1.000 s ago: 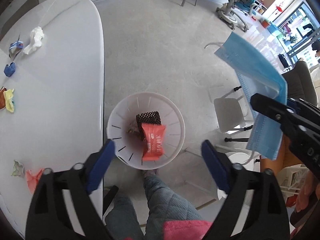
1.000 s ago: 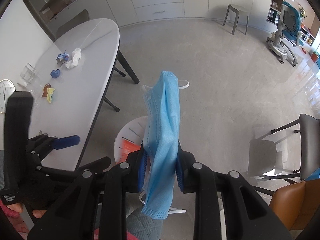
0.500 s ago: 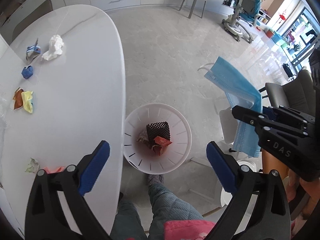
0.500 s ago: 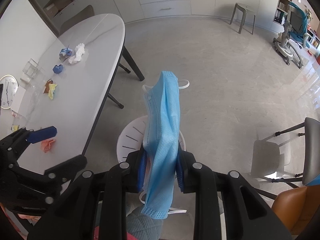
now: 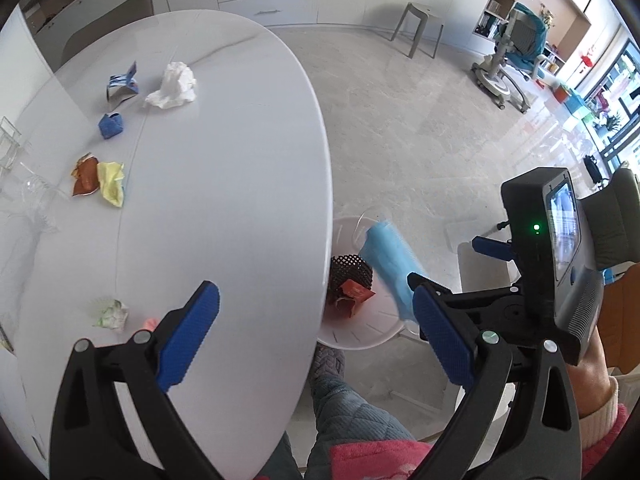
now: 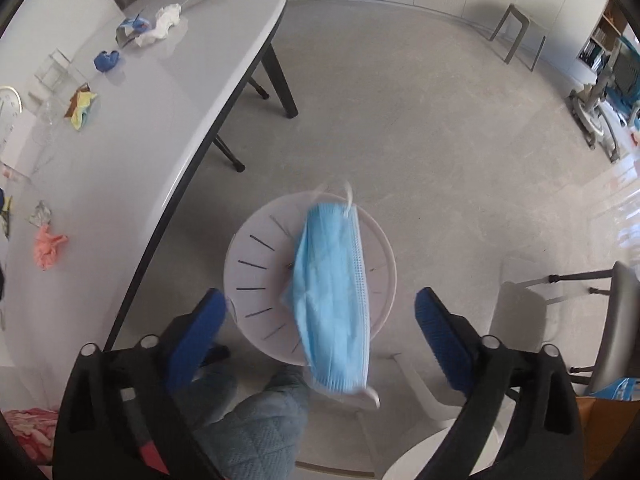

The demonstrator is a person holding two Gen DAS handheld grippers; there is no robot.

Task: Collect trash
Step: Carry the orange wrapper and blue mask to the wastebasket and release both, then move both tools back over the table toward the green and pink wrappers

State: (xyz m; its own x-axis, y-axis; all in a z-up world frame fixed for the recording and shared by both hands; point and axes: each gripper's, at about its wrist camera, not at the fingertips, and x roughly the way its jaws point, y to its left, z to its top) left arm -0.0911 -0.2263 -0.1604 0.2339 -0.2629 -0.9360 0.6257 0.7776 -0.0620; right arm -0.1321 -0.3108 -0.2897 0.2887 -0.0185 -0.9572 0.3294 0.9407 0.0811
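A blue face mask [image 6: 332,296] hangs free in the air over the white trash bin [image 6: 256,264] on the floor, between the wide-open jaws of my right gripper [image 6: 320,320]. In the left wrist view the mask [image 5: 390,264] is over the bin [image 5: 360,336], which holds a black mesh piece [image 5: 352,268] and a red wrapper [image 5: 352,294]. My left gripper [image 5: 316,336] is open and empty over the edge of the white table [image 5: 220,200]. A pink scrap [image 6: 46,246] and a crumpled wrapper [image 5: 112,312] lie close to it.
Further back on the table lie a white tissue [image 5: 174,86], a blue-white carton [image 5: 122,88], a blue wad [image 5: 111,126] and orange and yellow wrappers [image 5: 100,180]. A grey chair [image 6: 608,320] stands at the right, a stool [image 6: 516,32] far off.
My right gripper has opened and let go of the mask, which now drops toward the bin. My left gripper has moved left from over the bin to over the table edge.
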